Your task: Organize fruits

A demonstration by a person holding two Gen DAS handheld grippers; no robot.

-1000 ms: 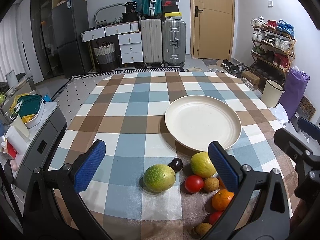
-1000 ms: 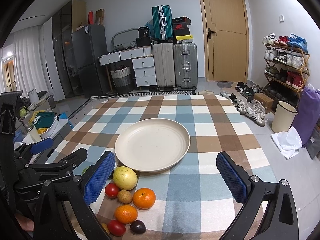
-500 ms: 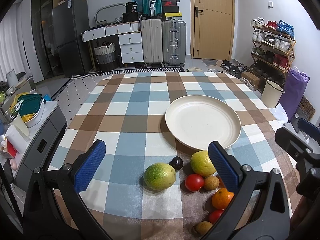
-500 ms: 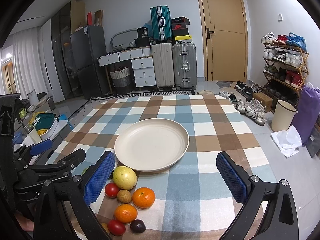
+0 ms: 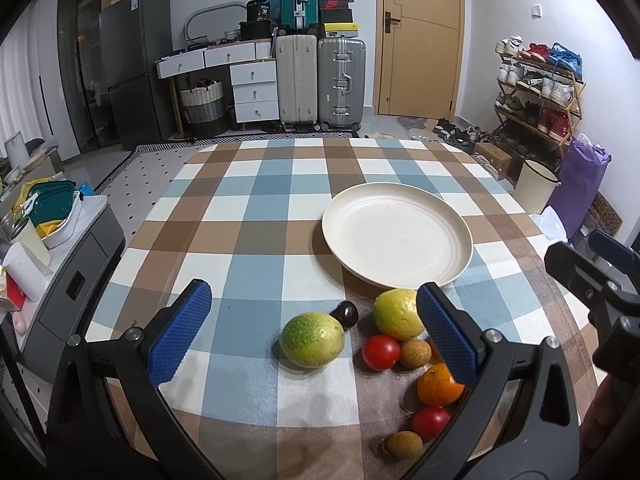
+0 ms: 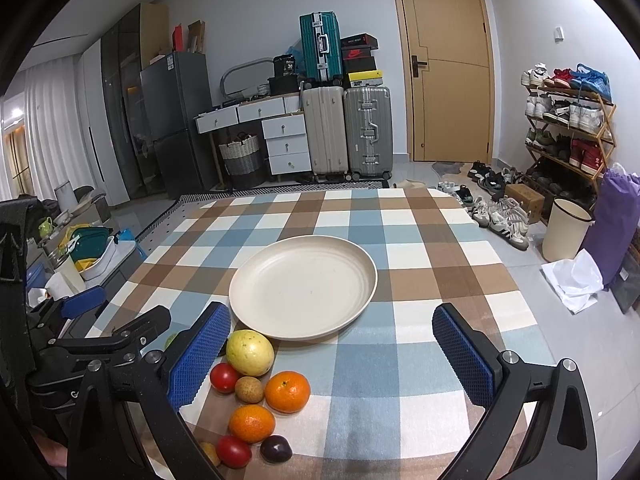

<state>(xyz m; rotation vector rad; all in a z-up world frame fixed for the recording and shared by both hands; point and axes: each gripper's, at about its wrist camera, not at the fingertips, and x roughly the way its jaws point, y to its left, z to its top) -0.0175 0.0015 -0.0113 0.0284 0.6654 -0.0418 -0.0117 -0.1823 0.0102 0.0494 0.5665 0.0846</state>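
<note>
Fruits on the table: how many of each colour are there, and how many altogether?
Green fruit: 1
Yellow fruit: 1
Red fruits: 2
Orange fruits: 2
Small brown fruits: 2
Dark purple fruits: 2
Total: 10

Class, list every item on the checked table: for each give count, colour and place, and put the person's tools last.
Round cream plate: one, empty, table centre.
Yellow-green round fruit: one, by the plate's near rim.
Green round fruit: one, left of the cluster.
Red tomatoes: two, in the cluster.
Oranges: two, cluster's near side.
Brown longans: two, one near each tomato.
Dark purple fruits: two, at opposite ends of the cluster.
Checked tablecloth: one, blue, brown, white.
Left gripper: open, over the fruit.
Right gripper: open, empty.
</note>
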